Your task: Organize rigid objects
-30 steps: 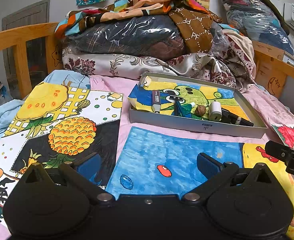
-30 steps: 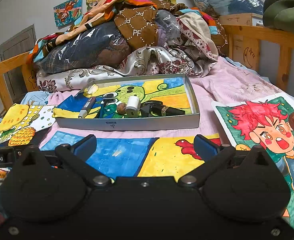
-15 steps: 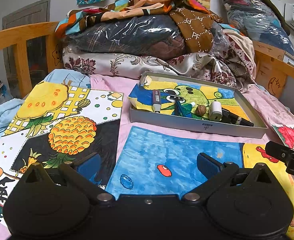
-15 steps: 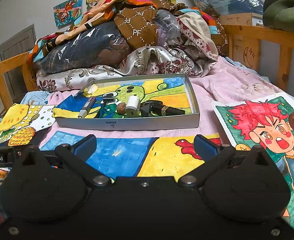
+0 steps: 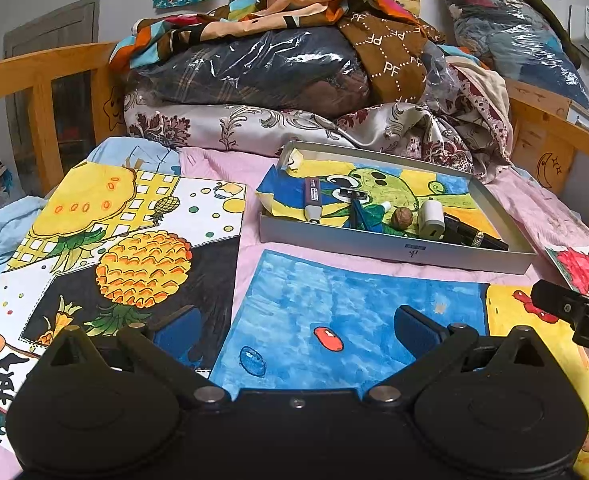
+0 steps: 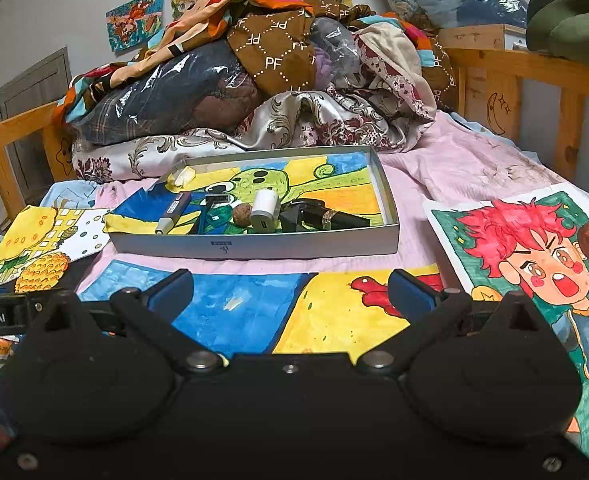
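In the grey tray [image 6: 254,246], walnut [image 6: 241,213] apparently touches white charger [image 6: 265,210].

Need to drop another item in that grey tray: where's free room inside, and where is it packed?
Tray: free along the back half, over the green cartoon face, and by the right wall. Crowded along the front wall: marker, razor, walnut, white charger, black items.

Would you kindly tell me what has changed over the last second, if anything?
Nothing visibly changed. Both the left gripper and right gripper hover open and empty before the shallow grey tray, whose white charger and brown walnut lie as before.
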A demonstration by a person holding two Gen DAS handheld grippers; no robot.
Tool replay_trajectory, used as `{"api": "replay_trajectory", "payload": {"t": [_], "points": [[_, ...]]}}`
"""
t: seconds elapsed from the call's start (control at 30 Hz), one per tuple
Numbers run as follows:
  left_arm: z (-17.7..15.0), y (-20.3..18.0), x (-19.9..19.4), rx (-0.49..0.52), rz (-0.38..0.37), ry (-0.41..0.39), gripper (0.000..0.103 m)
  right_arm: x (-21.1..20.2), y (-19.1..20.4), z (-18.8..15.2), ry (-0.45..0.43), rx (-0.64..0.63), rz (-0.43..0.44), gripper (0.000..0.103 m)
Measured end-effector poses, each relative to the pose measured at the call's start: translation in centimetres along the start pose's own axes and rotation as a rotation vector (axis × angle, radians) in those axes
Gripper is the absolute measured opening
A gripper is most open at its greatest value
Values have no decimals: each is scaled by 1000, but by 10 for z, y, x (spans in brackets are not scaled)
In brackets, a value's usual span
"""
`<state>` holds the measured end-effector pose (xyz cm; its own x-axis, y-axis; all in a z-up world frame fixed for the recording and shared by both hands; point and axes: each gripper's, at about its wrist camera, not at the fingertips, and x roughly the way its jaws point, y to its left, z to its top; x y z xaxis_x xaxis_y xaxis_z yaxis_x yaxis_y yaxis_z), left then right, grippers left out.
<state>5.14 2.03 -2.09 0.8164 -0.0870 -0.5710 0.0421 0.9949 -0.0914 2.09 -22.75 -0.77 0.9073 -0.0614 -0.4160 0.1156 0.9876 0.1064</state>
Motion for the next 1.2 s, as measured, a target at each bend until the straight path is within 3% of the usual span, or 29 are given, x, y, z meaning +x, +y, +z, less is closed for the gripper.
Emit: {"api": "replay_trajectory", "payload": {"t": [1.2], "points": [[5,1,-3,-25,18,14,102,-3,2,1,-5,12,-4,103]]}}
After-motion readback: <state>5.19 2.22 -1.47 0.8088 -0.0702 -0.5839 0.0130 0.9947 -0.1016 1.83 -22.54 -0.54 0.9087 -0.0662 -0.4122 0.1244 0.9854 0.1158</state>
